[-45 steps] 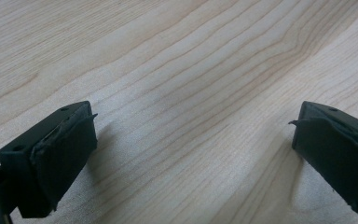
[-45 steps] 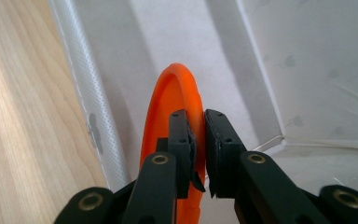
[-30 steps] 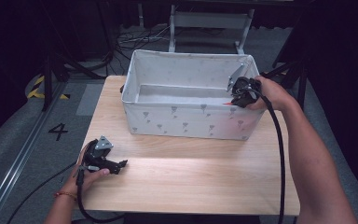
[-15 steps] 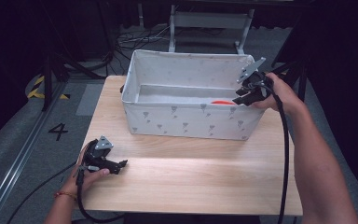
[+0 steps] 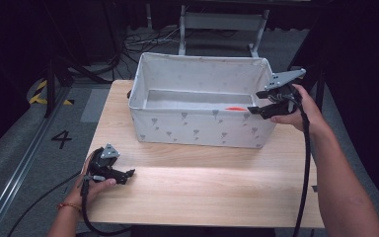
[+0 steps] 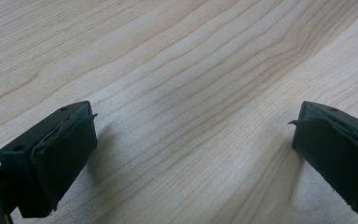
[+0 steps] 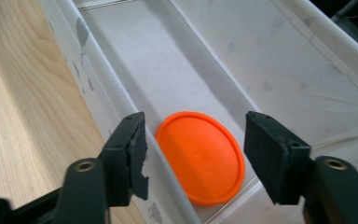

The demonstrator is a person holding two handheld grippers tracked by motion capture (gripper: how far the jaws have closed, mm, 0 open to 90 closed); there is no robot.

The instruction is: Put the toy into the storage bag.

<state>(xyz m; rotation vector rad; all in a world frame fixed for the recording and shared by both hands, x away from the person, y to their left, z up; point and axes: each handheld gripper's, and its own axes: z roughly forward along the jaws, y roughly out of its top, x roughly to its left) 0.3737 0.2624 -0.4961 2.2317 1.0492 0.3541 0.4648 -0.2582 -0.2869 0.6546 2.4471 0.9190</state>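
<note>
An orange disc [image 7: 199, 157] lies flat on the floor of a white fabric bin [image 5: 197, 129], in the corner nearest my right hand; from above only its orange edge [image 5: 235, 108] peeks over the front wall. My right gripper [image 7: 193, 154] hovers open above that corner, over the bin's right rim [image 5: 257, 103], with nothing between its jaws. My left gripper [image 5: 126, 174] rests low over the wooden table [image 5: 212, 187] at its front left. Its jaws stand wide apart over bare wood [image 6: 191, 126], so it is open and holds nothing.
The bin stands on the far half of the table and its walls rise well above the tabletop. A cable [image 5: 305, 163] trails from my right gripper along the forearm. Dark floor, cables and a metal frame [image 5: 217, 22] lie beyond the table.
My right gripper has lifted out of the bin and drawn back to the right rim, leaving the orange disc on the bin floor. The left gripper has stayed put.
</note>
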